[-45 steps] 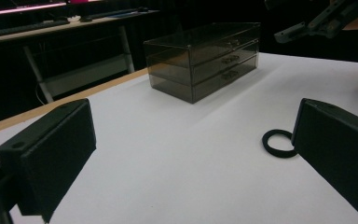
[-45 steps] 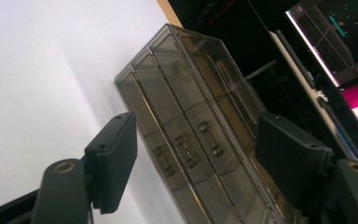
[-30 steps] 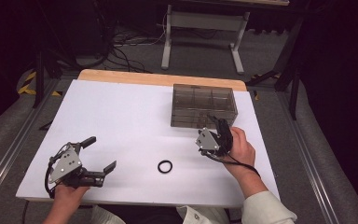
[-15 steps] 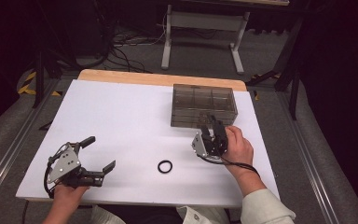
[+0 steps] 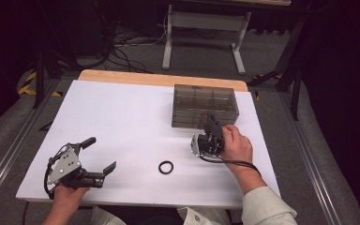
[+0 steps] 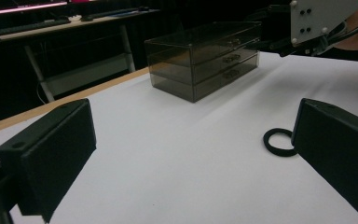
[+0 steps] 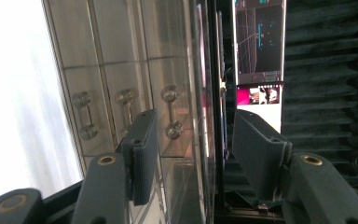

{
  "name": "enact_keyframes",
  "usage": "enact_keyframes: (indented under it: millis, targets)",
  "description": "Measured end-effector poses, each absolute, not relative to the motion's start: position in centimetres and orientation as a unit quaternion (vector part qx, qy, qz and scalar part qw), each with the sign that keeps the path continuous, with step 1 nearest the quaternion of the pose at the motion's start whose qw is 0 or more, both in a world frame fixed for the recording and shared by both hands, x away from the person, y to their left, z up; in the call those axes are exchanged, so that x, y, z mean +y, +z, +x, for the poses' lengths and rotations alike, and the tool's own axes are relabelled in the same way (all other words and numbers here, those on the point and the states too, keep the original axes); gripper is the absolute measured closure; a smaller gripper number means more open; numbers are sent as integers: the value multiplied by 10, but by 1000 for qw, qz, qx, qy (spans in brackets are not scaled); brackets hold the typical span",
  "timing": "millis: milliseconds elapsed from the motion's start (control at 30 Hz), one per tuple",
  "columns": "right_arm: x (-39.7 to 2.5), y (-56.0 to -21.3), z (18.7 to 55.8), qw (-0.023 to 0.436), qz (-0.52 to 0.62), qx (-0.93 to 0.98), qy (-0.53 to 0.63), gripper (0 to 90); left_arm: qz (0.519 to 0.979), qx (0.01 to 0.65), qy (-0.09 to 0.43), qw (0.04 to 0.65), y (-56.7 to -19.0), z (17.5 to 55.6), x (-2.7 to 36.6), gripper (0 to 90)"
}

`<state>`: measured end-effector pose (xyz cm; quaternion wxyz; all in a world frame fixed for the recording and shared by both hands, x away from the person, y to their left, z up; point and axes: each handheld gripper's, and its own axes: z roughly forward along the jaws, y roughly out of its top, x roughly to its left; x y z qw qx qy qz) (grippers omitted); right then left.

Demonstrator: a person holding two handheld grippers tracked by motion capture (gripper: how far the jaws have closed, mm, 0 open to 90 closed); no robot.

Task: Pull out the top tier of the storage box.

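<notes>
Right gripper [image 5: 209, 125], jaws open and empty, faces the drawer box [image 5: 205, 105], its top drawer's handle [image 7: 171, 112] just ahead between them.

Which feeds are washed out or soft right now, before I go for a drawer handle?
Right gripper view: the white table is blown out at left and the drawer box shows glare, though its handles read clearly. Left gripper view: the near jaws are soft, the black ring sharp. High view: evenly lit table, dark surroundings.
</notes>
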<state>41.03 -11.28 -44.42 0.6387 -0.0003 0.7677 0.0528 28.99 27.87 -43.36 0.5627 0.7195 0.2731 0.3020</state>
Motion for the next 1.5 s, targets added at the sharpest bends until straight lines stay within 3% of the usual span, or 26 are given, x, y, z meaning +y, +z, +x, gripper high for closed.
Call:
enact_keyframes:
  millis: [867,1500]
  targets:
    - [-113,-469,430,669,-24,742,-24,619,721,274,298,563,-434,289,278,7]
    - [-113,-471,437,667,-26,744,-29,792,720,274,298,563,-434,289,278,7]
